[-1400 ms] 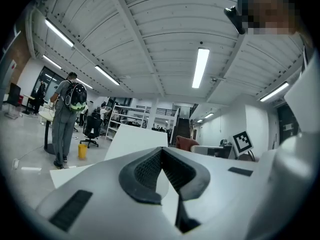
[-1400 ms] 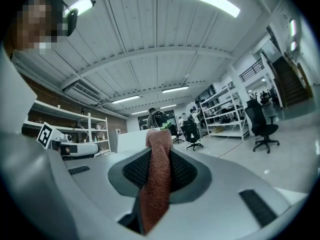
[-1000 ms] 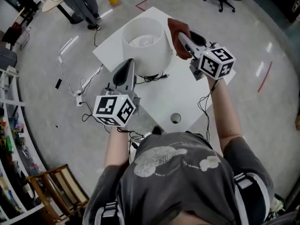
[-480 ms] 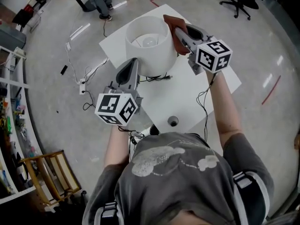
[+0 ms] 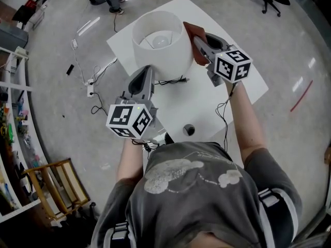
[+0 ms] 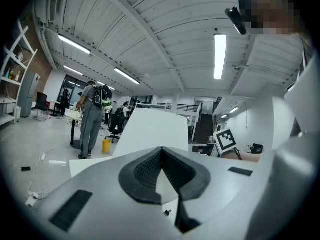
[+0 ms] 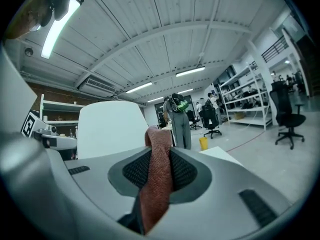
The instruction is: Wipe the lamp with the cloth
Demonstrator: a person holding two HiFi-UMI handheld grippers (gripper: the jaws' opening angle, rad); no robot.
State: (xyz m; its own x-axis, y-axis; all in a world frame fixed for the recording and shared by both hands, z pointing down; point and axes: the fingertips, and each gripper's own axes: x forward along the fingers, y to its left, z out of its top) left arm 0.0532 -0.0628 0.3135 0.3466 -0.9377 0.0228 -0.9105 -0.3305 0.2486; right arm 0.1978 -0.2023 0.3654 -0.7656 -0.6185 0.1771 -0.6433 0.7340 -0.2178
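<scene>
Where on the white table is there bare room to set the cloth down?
The widest bare patch of the table lies between the black cord and the round hole. Another lies right of the right tool. Crowded: around the lamp, with the cloth and left tool close by.

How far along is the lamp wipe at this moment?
Done: the cloth is picked up, clamped in the right gripper. In hand: it sits beside the lampshade, at its right rim; contact isn't certain. Remaining: the wiping itself, since no cleaned area shows. The left gripper is shut, empty, at the shade's front.
</scene>
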